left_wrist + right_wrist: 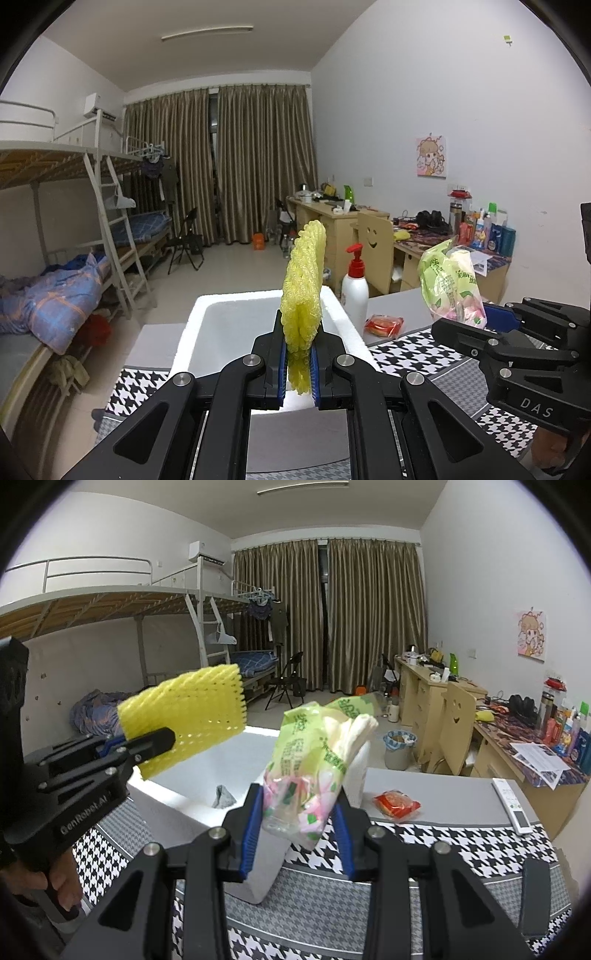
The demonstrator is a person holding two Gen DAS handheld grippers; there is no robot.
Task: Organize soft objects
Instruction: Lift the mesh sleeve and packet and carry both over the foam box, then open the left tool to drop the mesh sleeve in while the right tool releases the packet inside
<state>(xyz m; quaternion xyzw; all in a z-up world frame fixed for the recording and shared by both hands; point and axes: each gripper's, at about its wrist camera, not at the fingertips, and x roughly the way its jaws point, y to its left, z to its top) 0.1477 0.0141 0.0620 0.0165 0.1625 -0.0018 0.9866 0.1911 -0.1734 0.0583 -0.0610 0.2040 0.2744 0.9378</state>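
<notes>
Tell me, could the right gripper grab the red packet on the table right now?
Probably not yet. The right gripper is already shut on a green plastic bag, so its jaws are full. The red packet lies uncovered on the table, so the way there looks free.

"DAS" in grey letters on right gripper (476,317) body; "GenRobot.AI" on left gripper (155,744) body; print on green plastic bag (306,760) unreadable.

In the left wrist view, the open white foam box (343,325) at centre has free room inside. The white pump bottle with red top (355,291) stands just right of it, and a red wrapped packet (384,325) lies on bare grey tabletop (402,306) beyond.

In the right wrist view, a small grey cloth (223,797) lies in the box at centre-left, and a white remote control (512,805) lies at right.
</notes>
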